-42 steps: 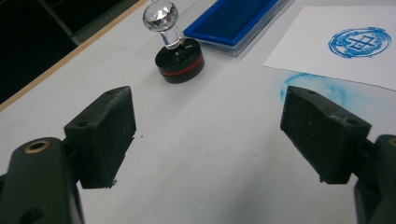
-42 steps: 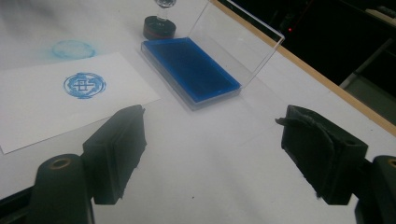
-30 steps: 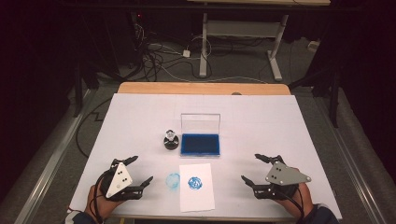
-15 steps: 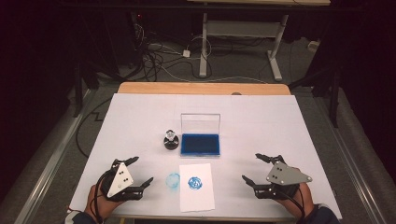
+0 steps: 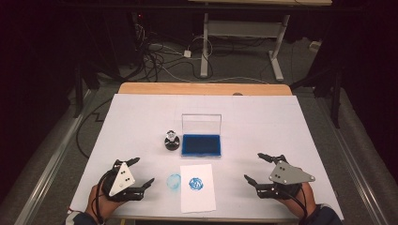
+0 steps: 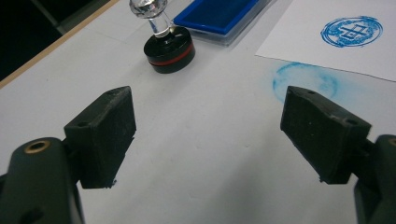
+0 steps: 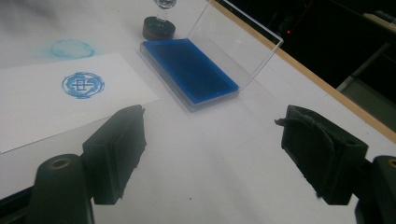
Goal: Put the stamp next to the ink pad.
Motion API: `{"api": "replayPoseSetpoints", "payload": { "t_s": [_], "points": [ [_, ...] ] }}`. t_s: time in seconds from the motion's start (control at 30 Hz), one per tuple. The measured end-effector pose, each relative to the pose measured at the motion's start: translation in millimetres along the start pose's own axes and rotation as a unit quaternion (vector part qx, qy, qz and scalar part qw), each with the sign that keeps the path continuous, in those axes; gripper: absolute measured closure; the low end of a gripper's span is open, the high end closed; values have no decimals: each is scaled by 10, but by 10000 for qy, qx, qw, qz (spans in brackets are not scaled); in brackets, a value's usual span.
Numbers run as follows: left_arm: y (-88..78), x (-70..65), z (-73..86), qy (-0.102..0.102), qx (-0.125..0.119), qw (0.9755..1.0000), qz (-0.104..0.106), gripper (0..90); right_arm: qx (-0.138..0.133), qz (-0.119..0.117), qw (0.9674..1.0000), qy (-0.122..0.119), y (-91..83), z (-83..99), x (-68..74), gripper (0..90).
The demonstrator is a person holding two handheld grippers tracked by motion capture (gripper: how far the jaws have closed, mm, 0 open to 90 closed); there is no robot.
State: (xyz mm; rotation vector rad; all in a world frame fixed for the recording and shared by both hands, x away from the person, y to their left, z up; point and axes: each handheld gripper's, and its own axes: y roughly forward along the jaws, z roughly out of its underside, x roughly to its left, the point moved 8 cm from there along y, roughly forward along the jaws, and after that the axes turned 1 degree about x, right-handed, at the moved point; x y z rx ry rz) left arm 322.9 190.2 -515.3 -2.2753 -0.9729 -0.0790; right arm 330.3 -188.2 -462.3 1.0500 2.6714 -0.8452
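Black stamp (image 5: 172,141) beyond left tongs (image 5: 139,174), apart

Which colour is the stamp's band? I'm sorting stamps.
Red, around the stamp's black base; clearest in the left gripper view.

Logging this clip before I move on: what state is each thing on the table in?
Ink pad: lid open, standing upright behind the blue pad.
Stamp: upright on the table, left of the ink pad, untouched.
Paper: flat, one blue print on it.
Left gripper: open, empty.
Right gripper: open, empty.
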Motion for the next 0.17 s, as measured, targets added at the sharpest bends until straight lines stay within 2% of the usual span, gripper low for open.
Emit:
{"api": "replayPoseSetpoints", "payload": {
  "t_s": [0.17],
  "points": [
    [1,21,-4,-43,-11,10000,-23,173,5,22,10000,0,-6,0,-13,217]
  ]
}}
